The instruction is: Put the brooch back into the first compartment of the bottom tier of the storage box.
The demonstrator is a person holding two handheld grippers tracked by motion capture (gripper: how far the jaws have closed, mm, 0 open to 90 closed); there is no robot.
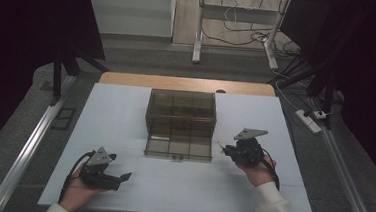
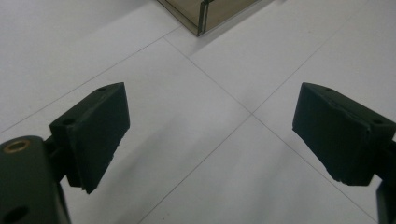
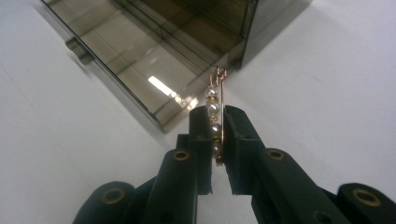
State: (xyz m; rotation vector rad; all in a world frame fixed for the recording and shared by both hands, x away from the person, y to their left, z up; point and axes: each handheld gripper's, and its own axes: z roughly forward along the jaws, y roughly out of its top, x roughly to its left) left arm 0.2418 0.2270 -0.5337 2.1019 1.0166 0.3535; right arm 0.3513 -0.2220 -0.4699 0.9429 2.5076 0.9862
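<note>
One unlabelled pearl pin between right gripper jaws

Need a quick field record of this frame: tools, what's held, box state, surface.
left tool: open, nothing between the jaws, low over the table near its front left
right tool: shut on pin
pin: gold wire with pearl beads, its tip sticks out past the jaws toward the box
box: smoked clear plastic, divided into compartments, drawer pulled out toward the person
pin vs box: apart, pin just off the drawer's right front corner
table: white, lined in squares
</note>
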